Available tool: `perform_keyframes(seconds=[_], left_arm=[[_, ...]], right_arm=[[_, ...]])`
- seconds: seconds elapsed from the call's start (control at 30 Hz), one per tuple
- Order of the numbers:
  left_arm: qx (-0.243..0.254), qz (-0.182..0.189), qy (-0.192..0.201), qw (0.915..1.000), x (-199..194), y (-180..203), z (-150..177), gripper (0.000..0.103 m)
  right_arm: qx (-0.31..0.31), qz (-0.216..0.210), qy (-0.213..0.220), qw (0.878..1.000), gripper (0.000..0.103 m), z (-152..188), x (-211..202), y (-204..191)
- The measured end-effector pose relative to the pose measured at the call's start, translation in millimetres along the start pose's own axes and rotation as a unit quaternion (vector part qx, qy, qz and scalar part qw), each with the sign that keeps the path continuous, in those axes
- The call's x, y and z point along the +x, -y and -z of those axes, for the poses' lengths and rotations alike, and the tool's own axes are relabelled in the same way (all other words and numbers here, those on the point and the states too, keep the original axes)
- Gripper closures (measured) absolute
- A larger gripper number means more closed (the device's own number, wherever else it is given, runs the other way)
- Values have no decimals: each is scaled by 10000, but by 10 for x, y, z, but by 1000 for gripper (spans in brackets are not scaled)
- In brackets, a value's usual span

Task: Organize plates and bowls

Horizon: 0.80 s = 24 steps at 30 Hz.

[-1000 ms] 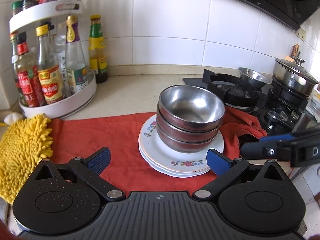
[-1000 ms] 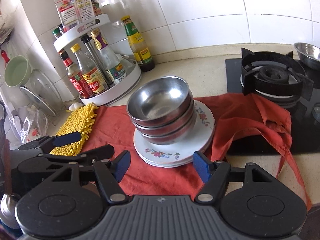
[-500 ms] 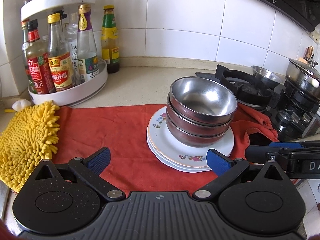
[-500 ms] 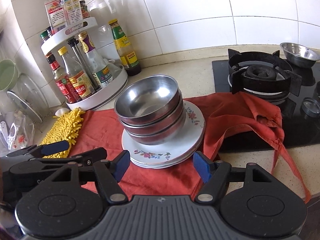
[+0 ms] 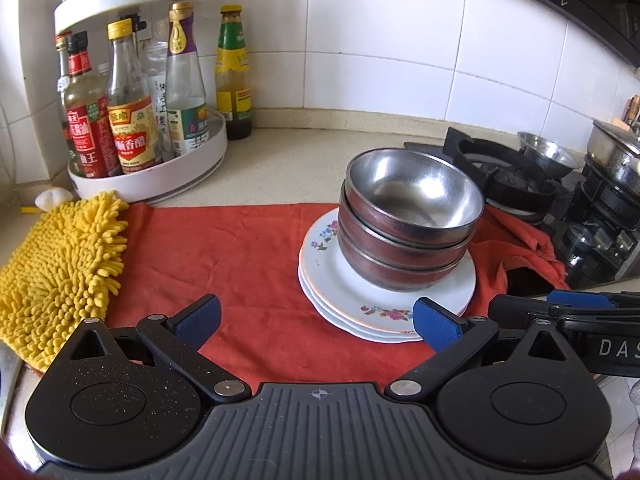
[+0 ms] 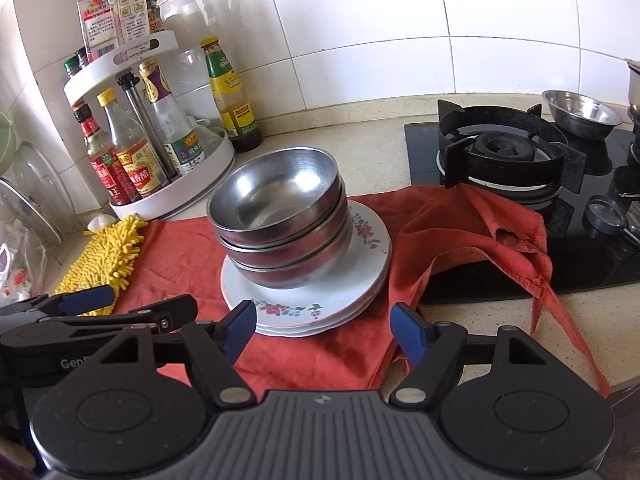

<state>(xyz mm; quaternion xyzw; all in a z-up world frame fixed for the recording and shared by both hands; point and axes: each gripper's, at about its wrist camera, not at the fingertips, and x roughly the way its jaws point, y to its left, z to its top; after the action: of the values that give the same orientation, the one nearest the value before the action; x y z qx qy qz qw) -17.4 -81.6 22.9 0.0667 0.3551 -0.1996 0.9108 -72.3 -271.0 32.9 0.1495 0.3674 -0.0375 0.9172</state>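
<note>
Three steel bowls (image 5: 408, 224) sit nested on a stack of floral plates (image 5: 384, 300), mid red cloth (image 5: 224, 256), right in front of you. Your left gripper (image 5: 316, 322) is spread wide w/ nothing btwn its blue pads, just short of the plates' near rim; right gripper (image 6: 324, 326) likewise spread & empty, near the same rim. Yellow mitt (image 5: 52, 272) lies at the cloth's left end, sauce-bottle rack (image 5: 148, 120) behind it, gas hob (image 6: 508, 156) to the right.
</note>
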Motion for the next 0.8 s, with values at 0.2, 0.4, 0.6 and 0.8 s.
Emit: perform_keyframes(seconds=[0.2, 0.4, 0.6, 0.8], left_arm=[[125, -200, -17, 9997, 5, 34, 15, 0], [77, -236, -65, 9997, 7, 12, 23, 1], [89, -319, -148, 9993, -11, 14, 20, 1], [95, -354, -107, 9993, -44, 9, 25, 1]], right_arm=[[92, -54, -105, 9999, 31, 31, 49, 27], [46, -43, -134, 9999, 31, 29, 62, 8], [20, -56, -155, 9999, 31, 33, 61, -6], [-15, -88, -128, 9999, 31, 27, 43, -19]])
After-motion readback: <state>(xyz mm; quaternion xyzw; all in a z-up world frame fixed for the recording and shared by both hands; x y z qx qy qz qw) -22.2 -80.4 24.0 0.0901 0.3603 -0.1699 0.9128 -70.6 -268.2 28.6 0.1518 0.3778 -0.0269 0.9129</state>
